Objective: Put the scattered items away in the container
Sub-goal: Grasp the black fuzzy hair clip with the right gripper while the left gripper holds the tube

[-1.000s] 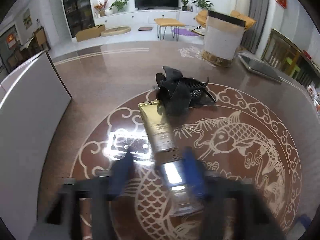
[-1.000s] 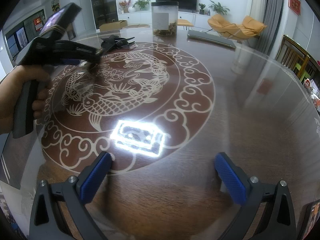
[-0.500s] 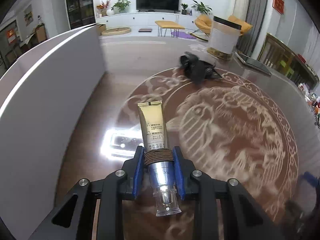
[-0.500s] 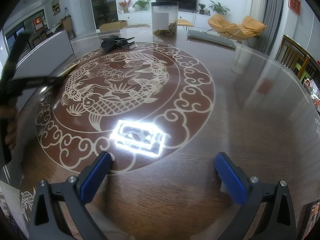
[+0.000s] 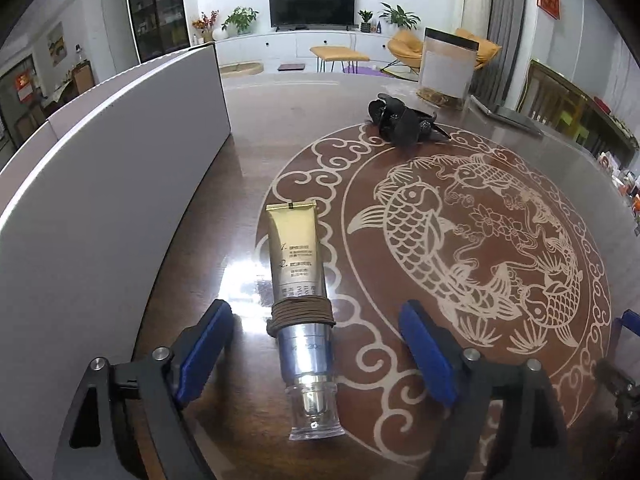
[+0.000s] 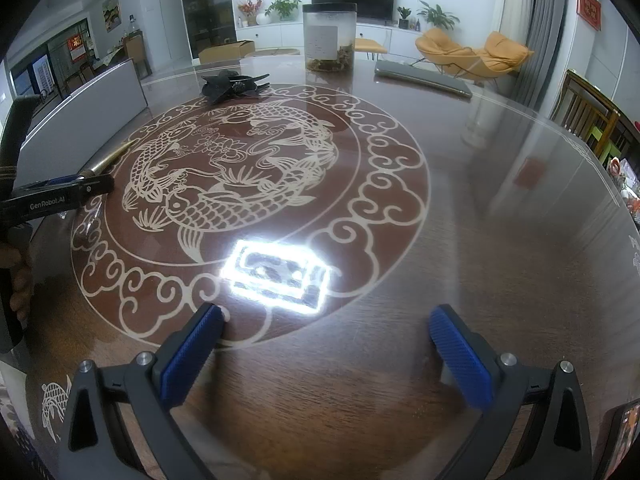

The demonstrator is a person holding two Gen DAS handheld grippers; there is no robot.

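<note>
While my left gripper (image 5: 316,344) hangs low over the table (image 5: 520,184), its blue pads are spread wide and nothing is caught between them. I see the gold tube (image 5: 298,280) lying flat on the table in the gap, clear of both pads, with its clear cap (image 5: 314,416) toward the camera and its crimped end pointing away. A brown cord (image 5: 302,312) is wound round the tube where the gold part meets the silver collar. Just to the left stands the white container (image 5: 112,184), its long wall running along the table edge; the tube lies outside it, near that wall. Farther off, at the rim of the carp inlay, a black hair clip (image 5: 404,122) rests on the table, and behind it a clear jar (image 5: 446,68) with a dark lid.

My right gripper (image 6: 324,352) is likewise spread wide and empty, over bare wood near a bright glare patch. From its camera I can see the left gripper at the far left edge with the tube's gold tip (image 6: 110,160) poking past it, the hair clip (image 6: 232,84) beyond, the jar (image 6: 329,36), and a flat grey laptop (image 6: 424,76) lying to the jar's right
</note>
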